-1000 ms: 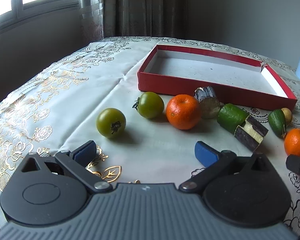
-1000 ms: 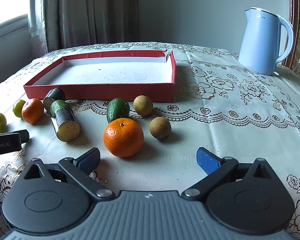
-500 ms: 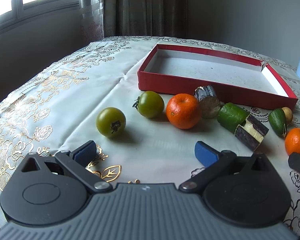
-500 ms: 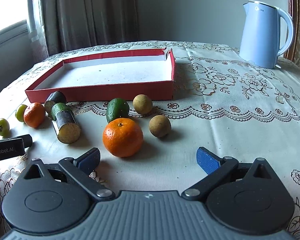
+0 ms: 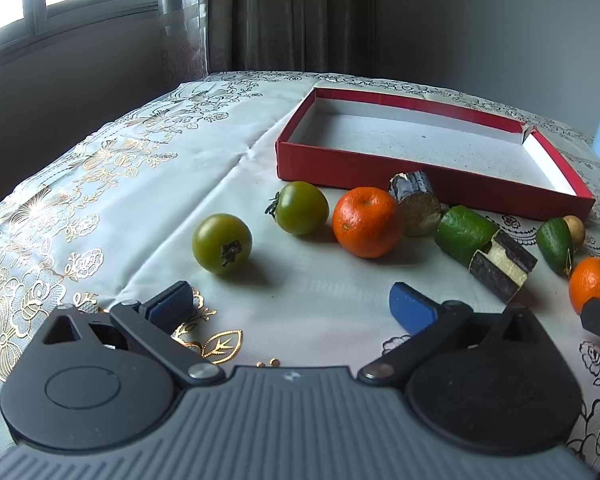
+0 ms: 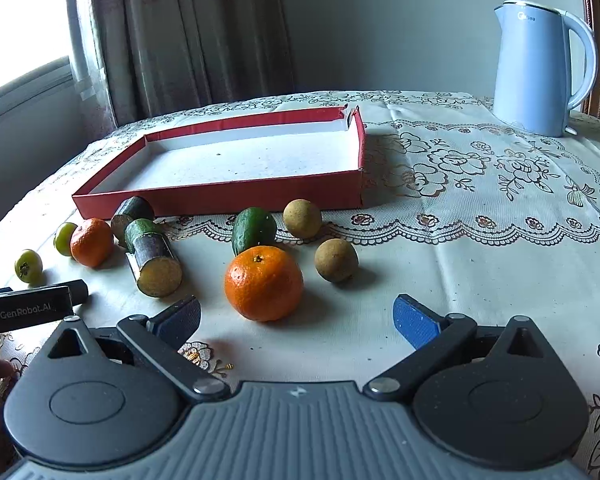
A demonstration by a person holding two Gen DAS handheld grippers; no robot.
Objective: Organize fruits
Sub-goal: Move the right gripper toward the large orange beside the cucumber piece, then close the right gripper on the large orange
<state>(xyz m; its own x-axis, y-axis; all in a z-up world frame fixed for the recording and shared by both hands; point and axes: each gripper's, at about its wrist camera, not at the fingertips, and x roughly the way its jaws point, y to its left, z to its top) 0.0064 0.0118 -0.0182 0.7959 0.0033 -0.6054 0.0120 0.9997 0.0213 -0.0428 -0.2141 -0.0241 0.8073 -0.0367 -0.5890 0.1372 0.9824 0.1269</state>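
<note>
An empty red box (image 5: pixel 420 170) (image 6: pixel 228 196) lies on the tablecloth, fruit scattered along its near side. In the left wrist view two green tomatoes (image 5: pixel 222 249) (image 5: pixel 302 208), an orange (image 5: pixel 367 222), a short cane piece (image 5: pixel 416 203) and a longer green-and-dark cane piece (image 5: pixel 486 246) lie ahead of my open left gripper (image 5: pixel 290 304). My right gripper (image 6: pixel 296 318) is open too, an orange (image 6: pixel 264 282) just beyond its fingertips. A small green fruit (image 6: pixel 254 230) and two brown round fruits (image 6: pixel 302 213) (image 6: pixel 336 260) sit behind it.
A pale blue kettle (image 6: pixel 540 68) stands at the back right of the table. A curtain (image 6: pixel 188 36) and a window are behind. The tip of the left gripper's body (image 6: pixel 32 306) shows at the left edge of the right wrist view.
The right gripper has risen and tilted a little, so the orange sits closer between its fingers. The left gripper has barely moved.
</note>
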